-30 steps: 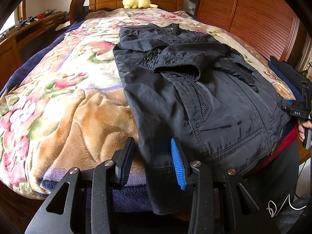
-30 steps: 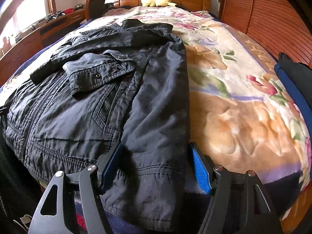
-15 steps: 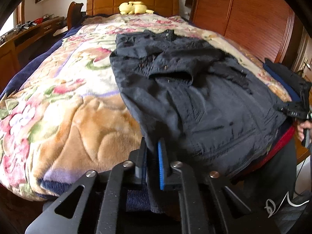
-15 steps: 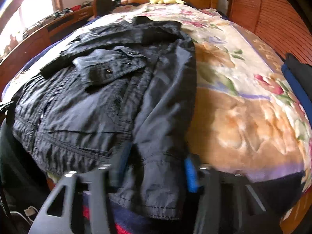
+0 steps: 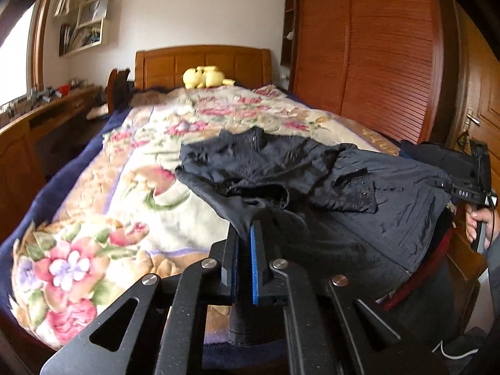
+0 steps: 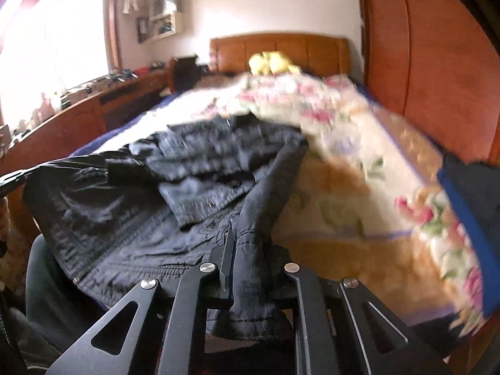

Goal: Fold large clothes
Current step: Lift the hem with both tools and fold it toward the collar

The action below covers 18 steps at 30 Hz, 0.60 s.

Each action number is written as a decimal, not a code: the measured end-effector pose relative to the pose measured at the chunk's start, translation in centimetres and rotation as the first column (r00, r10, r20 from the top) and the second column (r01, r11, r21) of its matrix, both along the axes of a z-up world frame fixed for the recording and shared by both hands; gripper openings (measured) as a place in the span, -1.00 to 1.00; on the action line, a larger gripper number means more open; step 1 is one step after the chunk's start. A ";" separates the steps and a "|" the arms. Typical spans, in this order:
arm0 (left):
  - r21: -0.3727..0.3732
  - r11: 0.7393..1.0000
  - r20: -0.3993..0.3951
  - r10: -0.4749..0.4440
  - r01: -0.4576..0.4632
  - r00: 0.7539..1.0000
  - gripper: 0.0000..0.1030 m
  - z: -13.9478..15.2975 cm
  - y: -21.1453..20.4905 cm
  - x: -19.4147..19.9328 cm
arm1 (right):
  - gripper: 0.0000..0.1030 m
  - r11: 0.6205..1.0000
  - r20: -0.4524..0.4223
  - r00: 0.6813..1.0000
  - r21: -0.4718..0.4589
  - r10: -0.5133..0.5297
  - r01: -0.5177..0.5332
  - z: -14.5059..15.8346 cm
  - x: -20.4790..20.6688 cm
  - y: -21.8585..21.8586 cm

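Both grippers, spread wide over the hem a second ago, are now pressed shut on the black jacket (image 5: 359, 187) and have raised its bottom edge clear of the bed (image 5: 93, 218). The left gripper (image 5: 243, 237) pinches a peak of dark cloth between its blue-faced pads, and the right gripper (image 6: 232, 250) clamps a thick ribbed bunch of hem that hangs down past its jaws. The lower half of the jacket now tents up from the floral blanket (image 6: 359, 187) and slopes back toward the collar, which still lies flat, well short of the wooden headboard (image 5: 203, 62). By the look of it, the bottom-to-top fold has begun: the hem seems ready to be carried toward the headboard and laid over the chest.

The shell is a thin, crinkled, faintly shiny weave with stitched seams, a zip and snap studs on a pocket flap; it sags and creases wherever unsupported. The blanket beneath is plush and deep-piled. A yellow soft toy (image 5: 206, 76) sits against the headboard.
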<state>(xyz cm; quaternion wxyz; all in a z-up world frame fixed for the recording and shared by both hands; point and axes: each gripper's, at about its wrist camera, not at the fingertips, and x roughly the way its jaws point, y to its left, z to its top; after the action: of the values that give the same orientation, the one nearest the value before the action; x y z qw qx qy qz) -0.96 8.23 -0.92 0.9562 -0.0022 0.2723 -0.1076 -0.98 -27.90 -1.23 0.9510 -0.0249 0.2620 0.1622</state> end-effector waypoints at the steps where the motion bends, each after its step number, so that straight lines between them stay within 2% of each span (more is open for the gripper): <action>1: 0.001 1.000 0.009 0.000 0.000 1.000 -0.87 0.4 0.0 -0.7 | -0.77 1.000 0.014 1.000 0.002 0.004 -0.004 0.6 -0.9 0.0; 6: -0.040 0.999 0.054 0.003 -0.001 0.999 -0.87 2.4 1.0 -3.7 | -0.78 0.998 0.055 0.998 0.060 0.000 -0.003 2.8 -4.4 -1.5; 12: -0.049 0.998 0.125 -0.020 0.026 0.992 -0.88 5.0 0.8 -7.1 | -0.79 0.993 0.120 0.993 0.114 -0.018 0.004 5.3 -9.1 -3.3; 18: -0.058 0.997 0.182 -0.041 0.053 0.982 -0.88 6.7 0.7 -9.7 | -0.79 0.992 0.168 0.986 0.122 -0.026 0.005 5.2 -13.7 -4.3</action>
<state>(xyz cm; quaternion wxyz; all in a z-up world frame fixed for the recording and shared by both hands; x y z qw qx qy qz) -10.65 8.95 5.82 0.9736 -0.0161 0.1808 -0.1385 -14.71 -32.16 3.95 0.9707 0.0213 0.1703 0.1679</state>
